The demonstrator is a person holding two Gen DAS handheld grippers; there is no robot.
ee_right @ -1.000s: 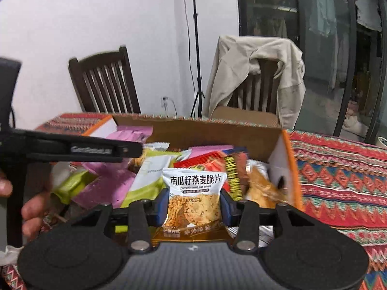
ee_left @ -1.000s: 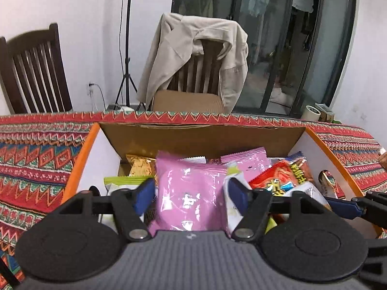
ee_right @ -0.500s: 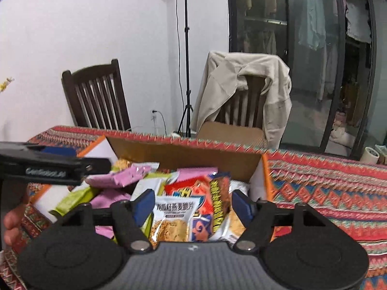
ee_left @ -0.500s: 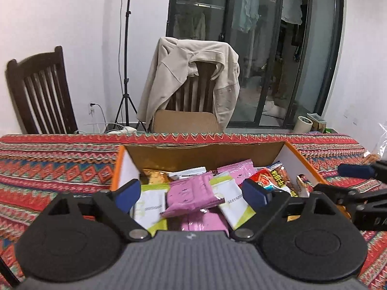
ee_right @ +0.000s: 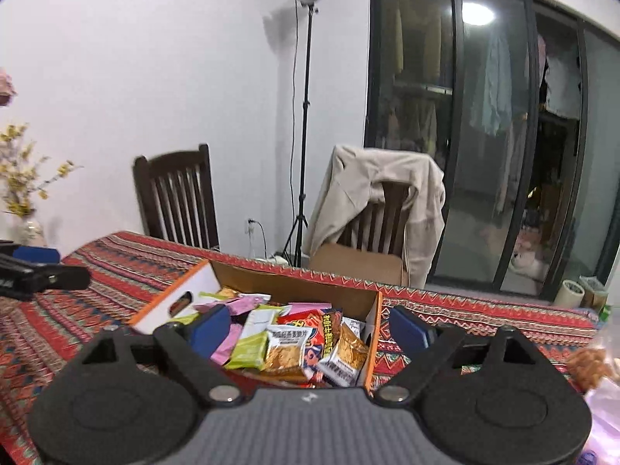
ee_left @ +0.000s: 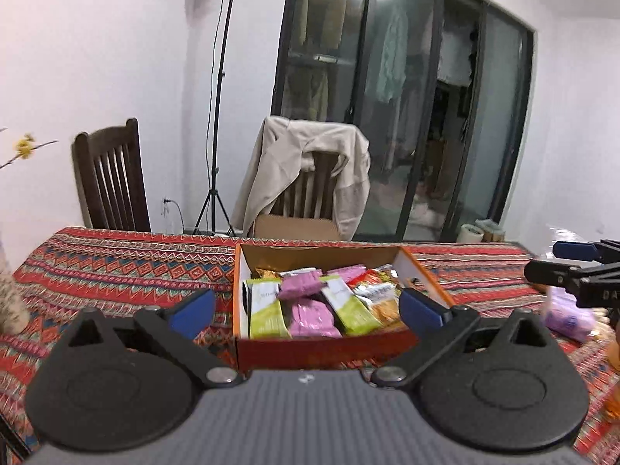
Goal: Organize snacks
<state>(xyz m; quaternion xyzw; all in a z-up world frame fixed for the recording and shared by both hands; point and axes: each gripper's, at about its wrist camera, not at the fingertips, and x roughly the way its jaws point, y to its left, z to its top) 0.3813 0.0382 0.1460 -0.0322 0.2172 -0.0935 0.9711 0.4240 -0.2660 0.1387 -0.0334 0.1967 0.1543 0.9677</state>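
An orange cardboard box [ee_left: 325,350] sits on the patterned tablecloth, full of snack packets: pink [ee_left: 312,319], green-and-white [ee_left: 267,314] and a seed-crisp packet [ee_right: 288,350]. My left gripper [ee_left: 306,310] is open and empty, held back from the box's near wall. My right gripper [ee_right: 310,329] is open and empty, above and short of the box [ee_right: 372,345]. The right gripper also shows at the right edge of the left wrist view [ee_left: 573,267].
A red patterned tablecloth [ee_left: 116,267] covers the table. A purple bag [ee_left: 567,316] and loose snacks lie right of the box. Two wooden chairs [ee_left: 110,178] stand behind the table, one draped with a beige jacket [ee_left: 306,166]. A light stand [ee_right: 304,116] is by the wall.
Both grippers opened, letting go of the pink packet and the seed-crisp packet into the box, then pulled back and up from it.
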